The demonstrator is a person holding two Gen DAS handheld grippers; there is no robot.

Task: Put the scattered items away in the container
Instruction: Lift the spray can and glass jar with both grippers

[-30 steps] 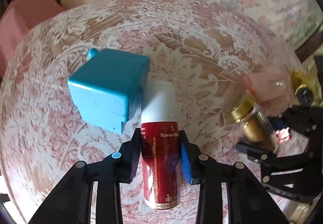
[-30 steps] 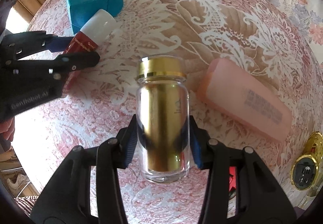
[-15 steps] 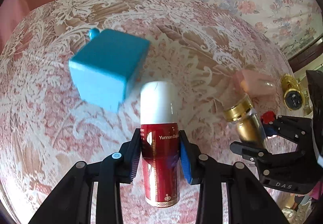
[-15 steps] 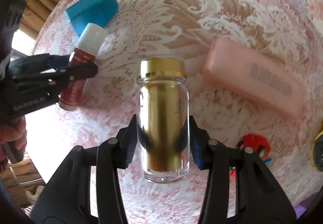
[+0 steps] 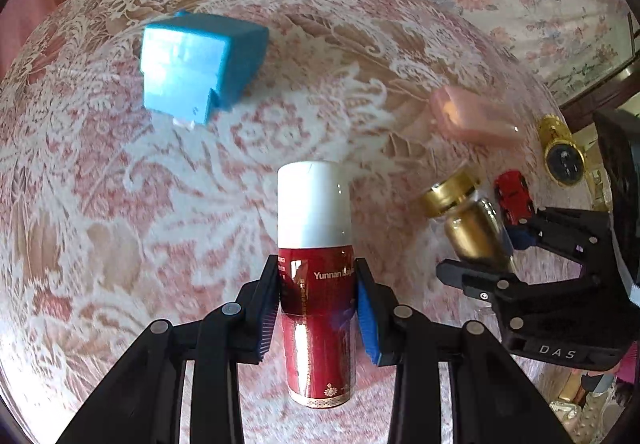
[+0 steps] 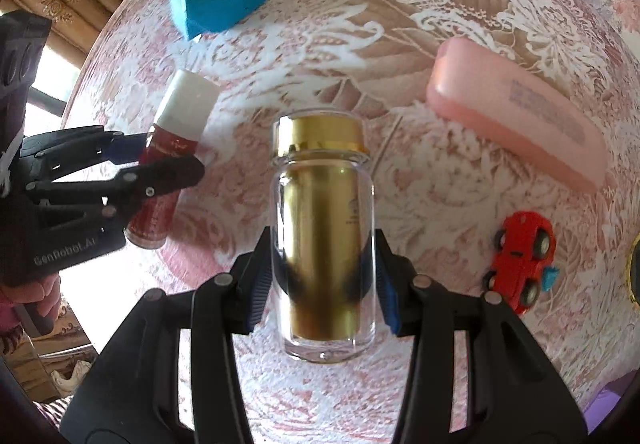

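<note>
- Left wrist view: my left gripper point(image 5: 317, 298) is pinching the red spray can point(image 5: 316, 308) with the white cap, jaws pressed on the red body. A second ago the blue box point(image 5: 200, 63) sat right against the cap; now it's well apart and the tablecloth point(image 5: 120, 203) looks farther off, so I reckon the can has been lifted clear.
- Right wrist view: my right gripper point(image 6: 323, 272) is clamped on the gold bottle point(image 6: 323, 256) inside its clear shell, gold cap pointing away from me. Same story here: the cloth has dropped away, and the red toy car point(image 6: 520, 260), barely visible earlier, is now fully in sight beside the pink case point(image 6: 516, 123).
- My take: both items are held over the table, ready to carry.
- Annoying bit: I can't spot the container for certain. The blue box might be it, but no opening shows from either camera.
- Gold watch point(image 5: 562, 157) sits at the frame edge, cut off in the right view.
</note>
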